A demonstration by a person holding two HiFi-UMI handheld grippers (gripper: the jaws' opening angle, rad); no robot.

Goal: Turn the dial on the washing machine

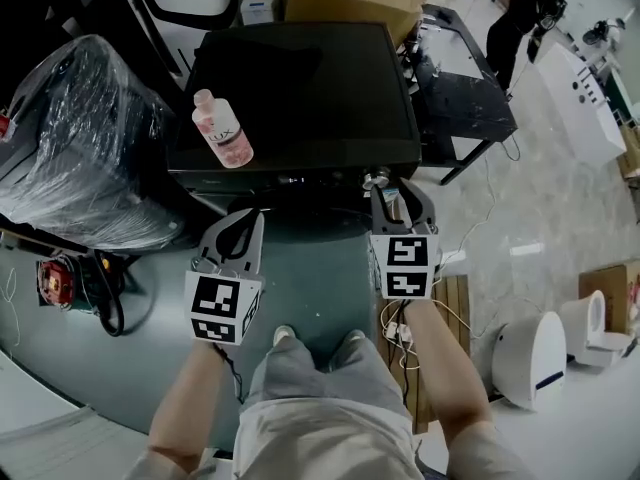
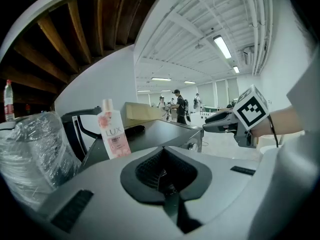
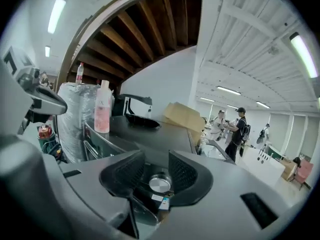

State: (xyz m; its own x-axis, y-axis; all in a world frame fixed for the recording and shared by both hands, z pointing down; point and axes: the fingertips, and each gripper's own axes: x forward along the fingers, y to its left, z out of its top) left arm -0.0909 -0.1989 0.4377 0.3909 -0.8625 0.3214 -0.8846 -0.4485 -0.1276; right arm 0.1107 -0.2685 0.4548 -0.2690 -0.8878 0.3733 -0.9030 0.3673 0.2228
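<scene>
Legs [image 1: 320, 388] at 6 o'clock of the head view. Left gripper [image 1: 248, 220] sits at 7 o'clock of the washing machine [image 1: 300, 78], fingers pressed together, empty, clear of the panel. Pink bottle [image 1: 222, 130] stands upright at 8 o'clock on the machine's top. Right gripper [image 1: 385, 190] is at 5 o'clock, fingers pinching the silver dial [image 3: 160, 184] on the front panel.

The washing machine's flat black top [image 1: 300, 78] spreads out beyond the fingers of the left gripper [image 1: 252, 224]. A pink bottle [image 1: 222, 128] stands upright on it, ahead of those fingers and slightly left. Beneath them is grey floor [image 1: 320, 268], with a plastic-wrapped bundle [image 1: 80, 138] resting far to their left.
</scene>
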